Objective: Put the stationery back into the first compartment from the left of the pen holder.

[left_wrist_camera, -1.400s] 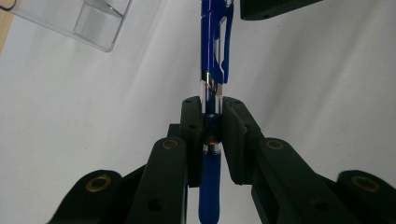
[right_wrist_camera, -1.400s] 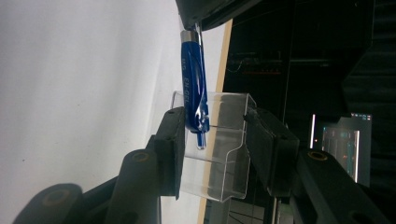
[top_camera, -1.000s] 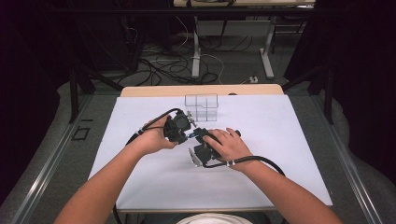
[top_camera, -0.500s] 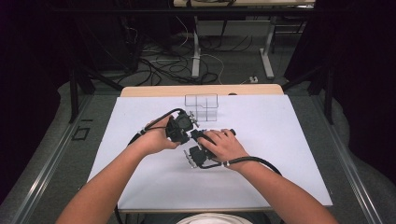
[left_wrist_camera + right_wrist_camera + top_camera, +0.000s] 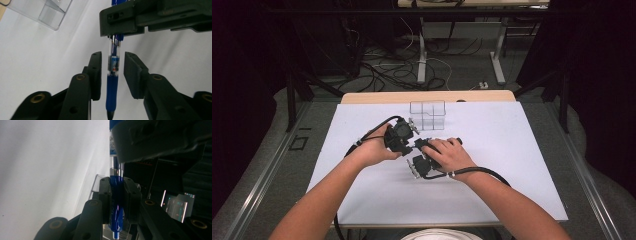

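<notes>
White table (image 5: 362, 190), clear organizer (image 5: 428, 114) at far edge. Blue pen (image 5: 116, 202) pinched by right gripper (image 5: 424, 152); left gripper (image 5: 112, 72) spread around pen barrel, untouched.

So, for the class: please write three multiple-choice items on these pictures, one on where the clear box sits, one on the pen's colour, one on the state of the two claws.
1. Where is the clear plastic organizer?
A. at the table's far edge, beyond the hands
B. at the near edge
C. on the floor

2. What colour is the pen?
A. red
B. blue
C. green

3. How do the claws stand around the pen?
A. both open
B. left claw open around it, right claw shut on it
C. both shut on it

Answers: 1 A, the high view shows it on the white table beyond both hands. 2 B, its grip and cap end are blue. 3 B, gaps flank the pen in the left gripper view; the right pads press it.
</notes>
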`<state>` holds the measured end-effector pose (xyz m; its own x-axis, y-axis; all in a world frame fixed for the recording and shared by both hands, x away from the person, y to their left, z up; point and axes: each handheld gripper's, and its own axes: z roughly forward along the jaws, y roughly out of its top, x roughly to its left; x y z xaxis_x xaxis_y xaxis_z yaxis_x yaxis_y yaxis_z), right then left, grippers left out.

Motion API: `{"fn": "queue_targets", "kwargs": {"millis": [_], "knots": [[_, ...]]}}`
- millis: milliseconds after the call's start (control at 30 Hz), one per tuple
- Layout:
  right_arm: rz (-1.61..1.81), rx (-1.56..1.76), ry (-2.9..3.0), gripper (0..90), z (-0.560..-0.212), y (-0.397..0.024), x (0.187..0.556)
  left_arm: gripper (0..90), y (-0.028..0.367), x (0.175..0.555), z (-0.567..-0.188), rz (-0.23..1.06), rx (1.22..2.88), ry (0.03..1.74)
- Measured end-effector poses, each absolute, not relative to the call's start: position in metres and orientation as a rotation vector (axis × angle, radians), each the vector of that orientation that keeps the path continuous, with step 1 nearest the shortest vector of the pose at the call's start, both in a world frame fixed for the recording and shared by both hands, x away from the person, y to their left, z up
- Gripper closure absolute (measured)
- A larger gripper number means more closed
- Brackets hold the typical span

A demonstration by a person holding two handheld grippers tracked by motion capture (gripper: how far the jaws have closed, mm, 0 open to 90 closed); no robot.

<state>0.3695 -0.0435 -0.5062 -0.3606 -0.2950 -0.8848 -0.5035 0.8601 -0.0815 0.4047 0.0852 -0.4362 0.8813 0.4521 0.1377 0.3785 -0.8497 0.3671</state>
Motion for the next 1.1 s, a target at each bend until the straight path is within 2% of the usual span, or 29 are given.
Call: {"fn": "queue_targets", "kwargs": {"millis": [33, 267, 500, 733, 1100], "knots": [[0.248, -0.556, 1.99, 79.1, -0.507, -0.045, 0.372, 62.5, 0.088, 0.405, -0.436, 0.32, 2.715, 0.616], [0.251, -0.517, 2.013, 79.1, -0.505, -0.048, 0.379, 56.1, 0.108, 0.396, -0.438, 0.386, 2.657, 0.643], [0.317, -0.424, 2.09, 79.2, -0.501, -0.048, 0.39, 43.4, 0.126, 0.391, -0.442, 0.425, 2.593, 0.701], [0.424, -0.293, 2.145, 79.2, -0.495, -0.048, 0.405, 37.9, 0.146, 0.39, -0.445, 0.487, 2.488, 0.806], [0.517, -0.123, 2.244, 79.2, -0.485, -0.049, 0.422, 30.5, 0.178, 0.389, -0.45, 0.434, 2.262, 1.035]]}}
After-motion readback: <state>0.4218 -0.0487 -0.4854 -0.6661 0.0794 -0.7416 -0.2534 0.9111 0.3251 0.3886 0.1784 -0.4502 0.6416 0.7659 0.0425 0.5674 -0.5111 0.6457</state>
